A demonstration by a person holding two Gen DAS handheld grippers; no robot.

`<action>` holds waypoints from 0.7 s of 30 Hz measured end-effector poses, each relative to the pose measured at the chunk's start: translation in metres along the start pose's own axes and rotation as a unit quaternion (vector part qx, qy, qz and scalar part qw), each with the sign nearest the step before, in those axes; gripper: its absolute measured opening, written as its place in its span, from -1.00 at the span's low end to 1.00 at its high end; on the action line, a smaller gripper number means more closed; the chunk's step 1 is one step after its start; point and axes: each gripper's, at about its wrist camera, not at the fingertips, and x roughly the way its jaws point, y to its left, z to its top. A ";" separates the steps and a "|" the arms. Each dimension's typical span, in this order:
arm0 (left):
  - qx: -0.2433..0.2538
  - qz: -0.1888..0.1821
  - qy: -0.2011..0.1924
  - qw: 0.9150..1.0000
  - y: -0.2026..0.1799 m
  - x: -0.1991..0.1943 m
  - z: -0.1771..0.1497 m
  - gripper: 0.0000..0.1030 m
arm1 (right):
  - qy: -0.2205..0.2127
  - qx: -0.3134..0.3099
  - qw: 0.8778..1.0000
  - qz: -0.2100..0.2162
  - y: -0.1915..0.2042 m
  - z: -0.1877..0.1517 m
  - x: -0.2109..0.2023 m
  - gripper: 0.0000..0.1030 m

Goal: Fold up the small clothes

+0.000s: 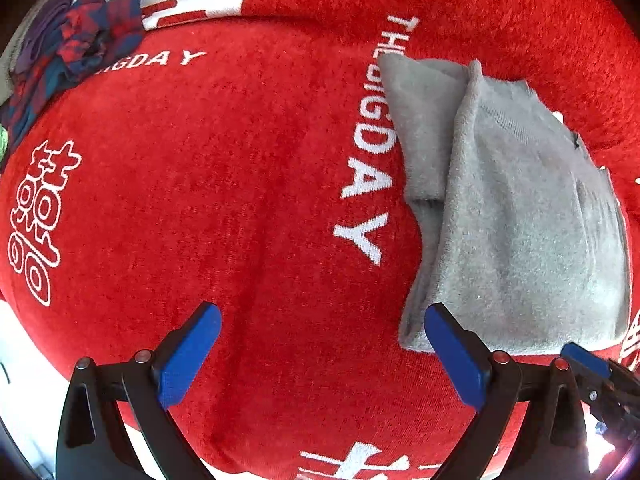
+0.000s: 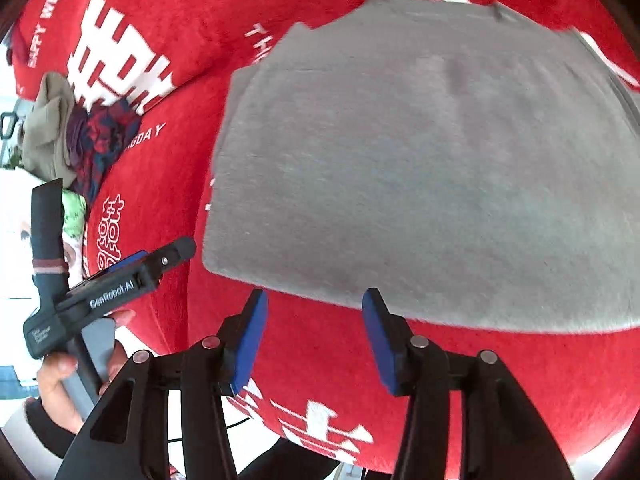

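Right claw [image 2: 314, 336] open, empty, hovering just short of the folded grey garment's [image 2: 420, 160] near edge; left claw [image 1: 322, 354] open, garment off to my right

We see the folded garment [image 1: 520, 208] lying on the cloth [image 1: 240, 200] to the right, and a heap of clothes [image 1: 76, 44] on it at the far left, well apart. Both grippers hover at the near edge.
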 end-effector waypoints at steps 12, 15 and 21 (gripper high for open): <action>0.035 -0.013 0.000 0.999 -0.046 0.002 0.003 0.98 | 0.004 0.077 0.996 0.046 -0.042 -0.029 -0.014 0.04; 0.033 -0.029 0.003 0.999 -0.048 -0.002 0.006 0.98 | 0.003 0.101 0.993 0.061 -0.052 -0.033 -0.014 0.04; 0.029 -0.047 0.017 0.998 -0.059 0.005 0.008 0.98 | -0.012 0.140 0.986 0.090 -0.067 -0.038 -0.013 0.04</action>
